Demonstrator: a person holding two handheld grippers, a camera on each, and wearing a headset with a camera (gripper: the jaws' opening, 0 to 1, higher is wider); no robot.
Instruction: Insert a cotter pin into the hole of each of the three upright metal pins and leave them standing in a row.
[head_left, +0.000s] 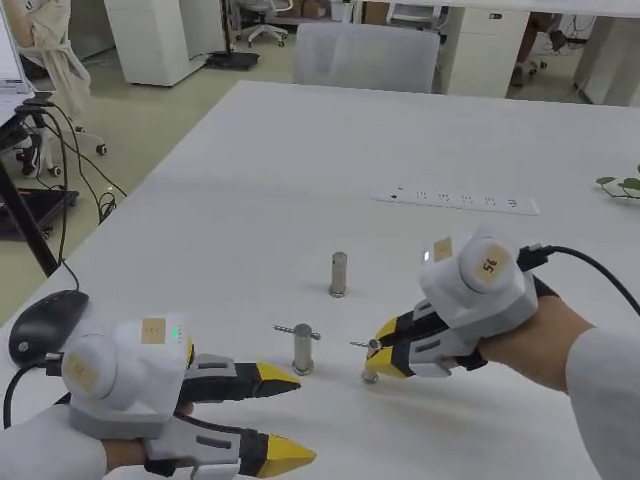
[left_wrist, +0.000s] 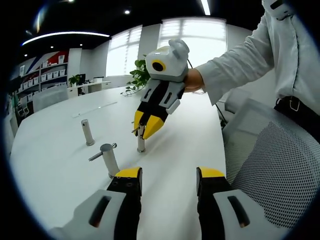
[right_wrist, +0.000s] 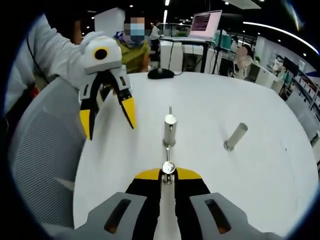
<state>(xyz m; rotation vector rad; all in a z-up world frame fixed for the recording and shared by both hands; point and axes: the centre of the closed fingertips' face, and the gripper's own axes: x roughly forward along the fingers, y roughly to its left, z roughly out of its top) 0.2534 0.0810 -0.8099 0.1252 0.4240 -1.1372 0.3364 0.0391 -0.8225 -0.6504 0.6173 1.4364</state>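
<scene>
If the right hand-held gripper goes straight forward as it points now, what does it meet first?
Probably the middle metal pin, standing straight ahead of the right hand-held gripper, just beyond the cotter pin it grips. Depth is hard to judge.

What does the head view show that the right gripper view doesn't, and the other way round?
Head view's extras: a power strip and plant leaves on the far part of the table.
Right gripper view's extras: a laptop and a mesh chair.
Shared: the table, the mouse, the far pin, middle pin and near pin, the open left claw, and the right claw shut on a cotter pin at the near pin.
</scene>
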